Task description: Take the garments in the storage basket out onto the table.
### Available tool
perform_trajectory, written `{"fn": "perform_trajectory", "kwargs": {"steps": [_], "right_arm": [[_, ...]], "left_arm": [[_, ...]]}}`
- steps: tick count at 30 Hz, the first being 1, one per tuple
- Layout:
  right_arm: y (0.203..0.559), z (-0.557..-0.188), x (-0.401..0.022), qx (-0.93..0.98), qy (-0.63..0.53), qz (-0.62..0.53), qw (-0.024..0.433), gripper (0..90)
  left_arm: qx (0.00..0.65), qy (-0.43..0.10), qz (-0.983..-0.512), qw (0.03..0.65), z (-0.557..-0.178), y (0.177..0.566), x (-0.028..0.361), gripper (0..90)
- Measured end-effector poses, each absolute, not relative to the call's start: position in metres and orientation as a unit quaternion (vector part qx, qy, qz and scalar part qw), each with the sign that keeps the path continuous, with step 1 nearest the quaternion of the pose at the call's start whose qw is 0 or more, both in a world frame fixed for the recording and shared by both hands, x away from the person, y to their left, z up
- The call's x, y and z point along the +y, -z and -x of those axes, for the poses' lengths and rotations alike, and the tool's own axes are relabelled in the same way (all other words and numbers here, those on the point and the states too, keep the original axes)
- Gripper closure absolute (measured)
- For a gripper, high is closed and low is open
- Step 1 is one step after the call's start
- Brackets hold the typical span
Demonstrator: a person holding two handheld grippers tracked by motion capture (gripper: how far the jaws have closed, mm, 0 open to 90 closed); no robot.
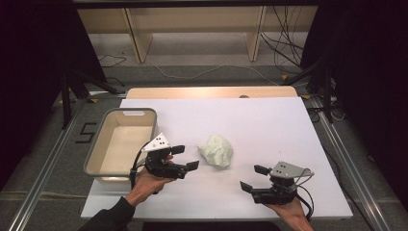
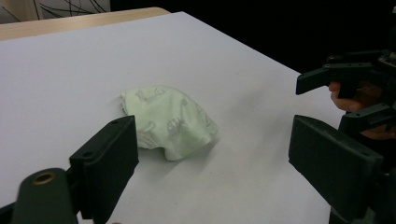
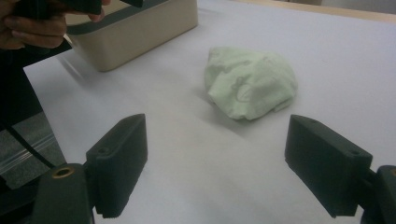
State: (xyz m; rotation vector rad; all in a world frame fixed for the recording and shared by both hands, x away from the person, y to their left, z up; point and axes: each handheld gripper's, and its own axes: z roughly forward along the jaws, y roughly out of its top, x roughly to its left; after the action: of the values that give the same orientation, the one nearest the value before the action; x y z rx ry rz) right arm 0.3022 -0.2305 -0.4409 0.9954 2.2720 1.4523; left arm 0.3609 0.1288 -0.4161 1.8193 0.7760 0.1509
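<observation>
A crumpled pale green cloth (image 1: 216,150) lies near the middle of the white table (image 1: 269,120). My left gripper (image 1: 185,157) is open just left of the cloth, jaws pointing right toward it, with nothing between them. The cloth (image 2: 167,120) sits a short way ahead of those jaws in the left gripper view. My right gripper (image 1: 254,177) is open near the front right of the table, jaws pointing left, a little right of and nearer than the cloth (image 3: 250,82). Nothing is held by either gripper.
A beige bin with a grey rim (image 1: 95,151) stands at the table's left side, close behind my left hand; its wall (image 3: 140,32) appears in the right gripper view. Wooden shelving and cables lie on the floor beyond the table.
</observation>
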Motion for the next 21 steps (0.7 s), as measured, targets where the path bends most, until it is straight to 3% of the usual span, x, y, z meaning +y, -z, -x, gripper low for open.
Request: {"fn": "perform_trajectory", "kwargs": {"steps": [21], "right_arm": [[0.441, -0.302, -0.231, 0.783, -0.500, -0.344, 0.134, 21.9]], "left_arm": [[0.318, -0.080, -0.768, 0.550, -0.341, 0.418, 0.140, 14.8]]}}
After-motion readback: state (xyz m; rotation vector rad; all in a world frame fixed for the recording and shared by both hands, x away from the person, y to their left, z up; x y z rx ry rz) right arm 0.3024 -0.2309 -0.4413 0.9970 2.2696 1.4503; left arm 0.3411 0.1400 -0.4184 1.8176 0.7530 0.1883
